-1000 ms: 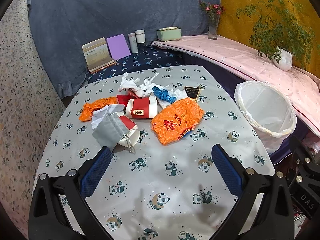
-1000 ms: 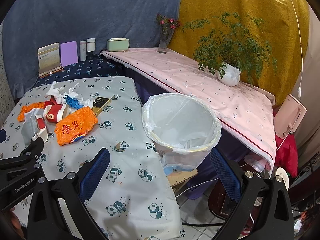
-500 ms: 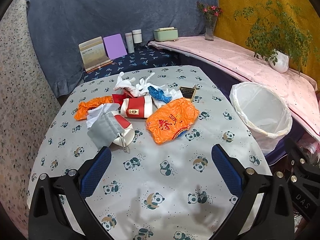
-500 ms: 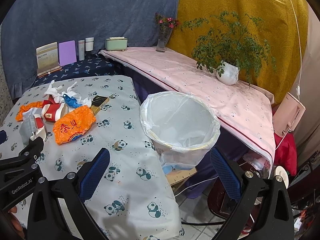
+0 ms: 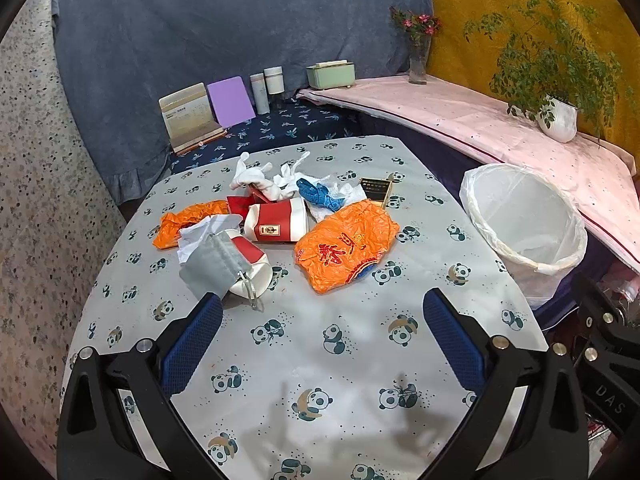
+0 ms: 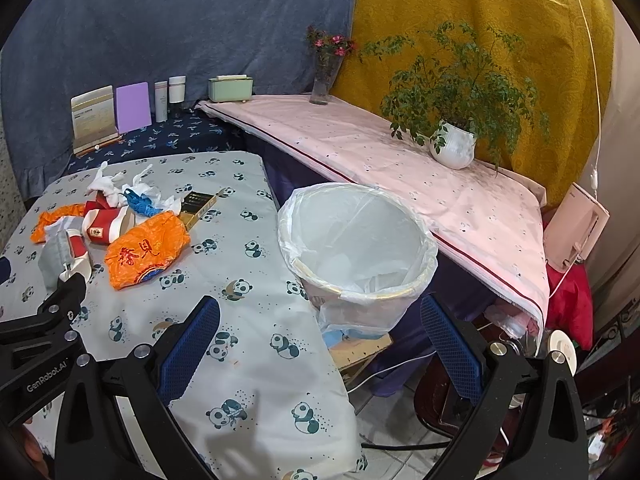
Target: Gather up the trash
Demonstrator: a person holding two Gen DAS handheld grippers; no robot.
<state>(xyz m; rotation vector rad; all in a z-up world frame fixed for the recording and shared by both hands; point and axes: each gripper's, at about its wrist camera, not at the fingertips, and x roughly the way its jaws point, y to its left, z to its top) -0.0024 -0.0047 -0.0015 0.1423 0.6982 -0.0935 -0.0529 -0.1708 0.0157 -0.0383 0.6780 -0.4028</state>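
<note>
The trash lies in a cluster on the panda-print table [image 5: 304, 352] ahead of the left tongs [image 5: 322, 320]: an orange wrapper [image 5: 344, 246] centred beyond the fingertips, a red-and-white cup [image 5: 278, 224] behind it, and a grey pouch [image 5: 212, 264] over a second cup [image 5: 252, 268], just beyond the left finger. The lined waste bin [image 6: 360, 248] stands off the table edge, directly ahead of the right tongs [image 6: 320, 324] and to the right of the left tongs. Both tongs are spread wide and hold nothing.
</note>
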